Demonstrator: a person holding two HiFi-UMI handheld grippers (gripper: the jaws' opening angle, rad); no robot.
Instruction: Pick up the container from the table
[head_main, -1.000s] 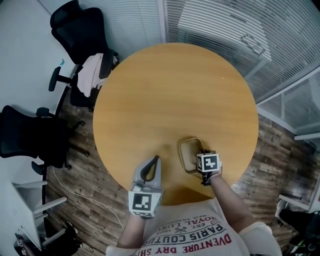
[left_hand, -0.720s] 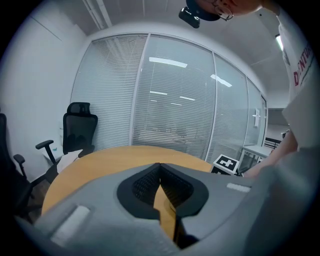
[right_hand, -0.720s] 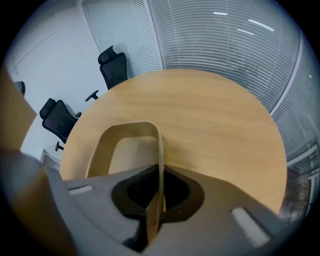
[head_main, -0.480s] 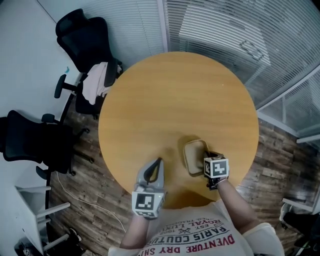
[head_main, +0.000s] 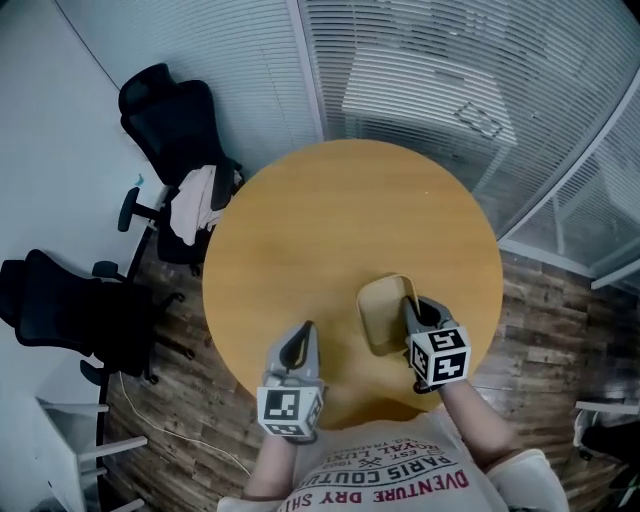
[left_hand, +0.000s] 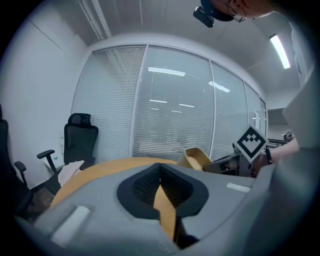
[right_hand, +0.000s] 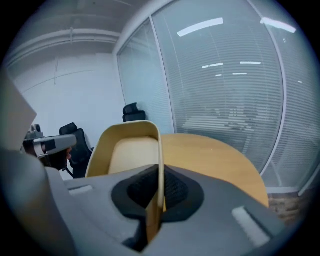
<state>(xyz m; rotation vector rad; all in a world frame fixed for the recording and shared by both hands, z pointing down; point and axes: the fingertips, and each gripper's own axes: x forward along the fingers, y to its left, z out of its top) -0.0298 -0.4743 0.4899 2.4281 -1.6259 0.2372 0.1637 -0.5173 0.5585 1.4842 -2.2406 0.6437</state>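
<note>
A tan, open-topped container hangs above the round wooden table near its front right part. My right gripper is shut on the container's right wall. In the right gripper view the thin wall of the container runs straight down between the black pads of the right gripper. To the left, my left gripper hovers over the table's front edge, shut with nothing in it. From the left gripper view, the left gripper has its tips together, and the container shows at the right.
Two black office chairs stand left of the table, one draped with a light cloth. Glass walls with blinds close the back and right. Wood floor surrounds the table.
The right gripper has risen with the container, lifting it off the tabletop and tipping it more upright. The left gripper has come up a little.
</note>
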